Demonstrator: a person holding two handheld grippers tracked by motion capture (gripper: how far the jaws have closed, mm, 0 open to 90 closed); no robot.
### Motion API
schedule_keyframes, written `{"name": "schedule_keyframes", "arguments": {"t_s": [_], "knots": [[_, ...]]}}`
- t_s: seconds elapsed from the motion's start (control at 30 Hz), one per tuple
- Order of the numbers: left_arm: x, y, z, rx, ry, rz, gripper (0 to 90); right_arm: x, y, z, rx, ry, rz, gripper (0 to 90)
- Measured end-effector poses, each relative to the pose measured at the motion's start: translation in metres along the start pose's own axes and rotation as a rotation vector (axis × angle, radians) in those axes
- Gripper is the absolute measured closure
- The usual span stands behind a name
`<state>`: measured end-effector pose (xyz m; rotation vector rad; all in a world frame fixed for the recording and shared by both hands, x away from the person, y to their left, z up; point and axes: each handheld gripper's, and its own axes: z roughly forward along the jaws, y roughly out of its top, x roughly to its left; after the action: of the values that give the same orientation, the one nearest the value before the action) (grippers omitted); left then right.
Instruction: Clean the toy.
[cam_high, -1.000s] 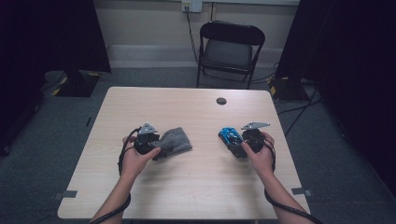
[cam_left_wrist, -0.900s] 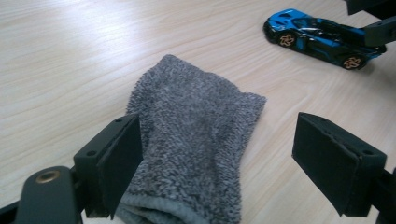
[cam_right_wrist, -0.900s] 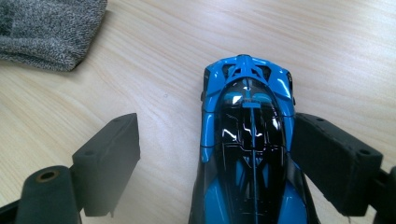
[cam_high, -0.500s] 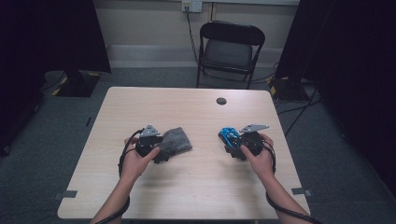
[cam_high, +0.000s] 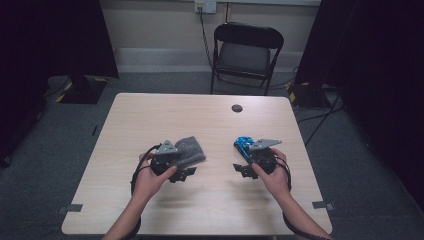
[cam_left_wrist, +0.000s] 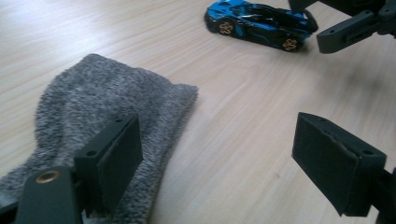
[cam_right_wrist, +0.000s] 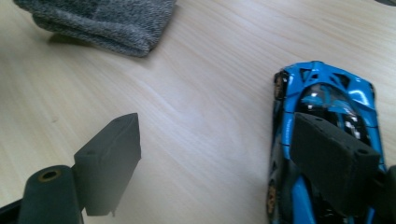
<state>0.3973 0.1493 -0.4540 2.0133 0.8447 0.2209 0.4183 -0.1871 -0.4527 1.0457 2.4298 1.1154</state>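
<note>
Left tool open by one grey cloth, right tool open beside one blue toy car; wooden desk, one chair, dark room.

You've got a folding chair behind the table. Small dark disc near its far edge.

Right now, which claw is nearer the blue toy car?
Right. The right claw has one jaw over the blue toy car; the left claw sits across the table at the grey cloth.
</note>
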Motion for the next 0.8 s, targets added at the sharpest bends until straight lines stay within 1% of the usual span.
{"name": "schedule_keyframes", "arguments": {"t_s": [0.03, 0.07, 0.23, 0.33, 0.63, 0.67, 0.8], "knots": [[0.000, 0.000, 0.000, 0.000, 0.000, 0.000, 15.9, 0.000, 0.000, 0.000, 0.000, 0.000, 0.000, 16.1], [-0.002, -0.001, 0.001, 0.004, -0.007, 0.007, 15.9, 0.003, -0.001, 0.000, -0.001, 0.012, -0.005, 16.1], [-0.006, -0.003, 0.001, 0.006, -0.014, 0.011, 15.9, 0.011, -0.002, 0.000, -0.003, 0.032, -0.020, 16.1], [-0.009, -0.005, 0.002, 0.009, -0.026, 0.015, 15.9, 0.015, -0.003, 0.000, -0.005, 0.043, -0.024, 16.1], [-0.015, -0.011, 0.006, 0.025, -0.039, 0.020, 15.9, 0.025, -0.004, 0.001, 0.001, 0.062, -0.049, 16.2], [-0.016, -0.011, 0.007, 0.029, -0.045, 0.023, 15.9, 0.027, -0.005, 0.001, 0.000, 0.065, -0.055, 16.2], [-0.018, -0.014, 0.009, 0.038, -0.049, 0.029, 15.9, 0.031, -0.006, 0.002, 0.006, 0.076, -0.059, 16.2]]}}
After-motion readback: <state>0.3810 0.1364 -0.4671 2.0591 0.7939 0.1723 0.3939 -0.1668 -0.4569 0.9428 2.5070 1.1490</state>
